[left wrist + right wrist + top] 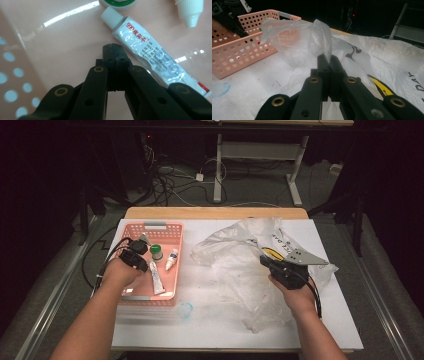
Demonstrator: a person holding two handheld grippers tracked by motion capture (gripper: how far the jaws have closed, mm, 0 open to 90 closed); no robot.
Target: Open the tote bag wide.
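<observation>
Right gripper [327, 60] clamped on a fold of the clear crinkled plastic bag [250, 270], right side of table. Left gripper [113, 50] jaws together, empty, inside the pink perforated plastic basket [172, 227] at left, just beside the white ointment tube [150, 55].

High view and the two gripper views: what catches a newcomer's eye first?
The crumpled clear plastic bag sprawls over the table's right half, a fold pinched in the shut right hand-held gripper. At left sits a pink basket, where the shut left hand-held gripper hovers beside a white ointment tube.
</observation>
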